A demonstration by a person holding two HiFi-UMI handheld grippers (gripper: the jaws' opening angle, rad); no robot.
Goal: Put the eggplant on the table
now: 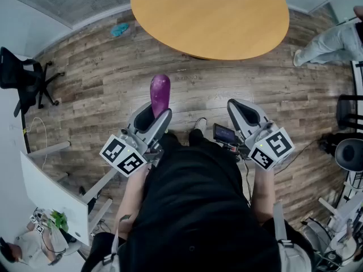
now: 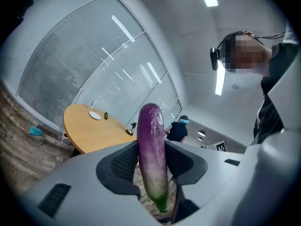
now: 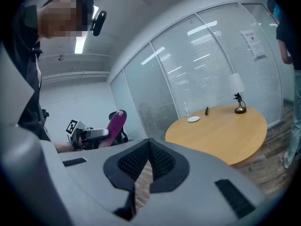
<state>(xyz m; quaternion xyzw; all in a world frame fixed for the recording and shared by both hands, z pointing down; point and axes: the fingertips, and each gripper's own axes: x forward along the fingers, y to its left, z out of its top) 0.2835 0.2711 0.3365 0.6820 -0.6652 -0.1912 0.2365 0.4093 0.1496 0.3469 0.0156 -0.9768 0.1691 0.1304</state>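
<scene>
A purple eggplant [image 1: 160, 93] with a green stem end stands out from my left gripper [image 1: 156, 117], which is shut on its lower half and held above the wooden floor. In the left gripper view the eggplant [image 2: 153, 154] is pinched between the two dark pads, tip pointing away. My right gripper [image 1: 245, 113] is held beside it to the right, shut with nothing between its pads [image 3: 141, 160]. The round wooden table [image 1: 210, 16] lies ahead of both grippers. The right gripper view shows the eggplant [image 3: 116, 121] at left and the table [image 3: 225, 131] at right.
On the table stand a small lamp [image 3: 240, 102], a white plate [image 3: 193, 119] and a dark item. A black office chair [image 1: 22, 78] and a white desk [image 1: 51, 197] are at left. A teal object [image 1: 119, 29] lies on the floor. A person's leg [image 1: 329, 41] is at right.
</scene>
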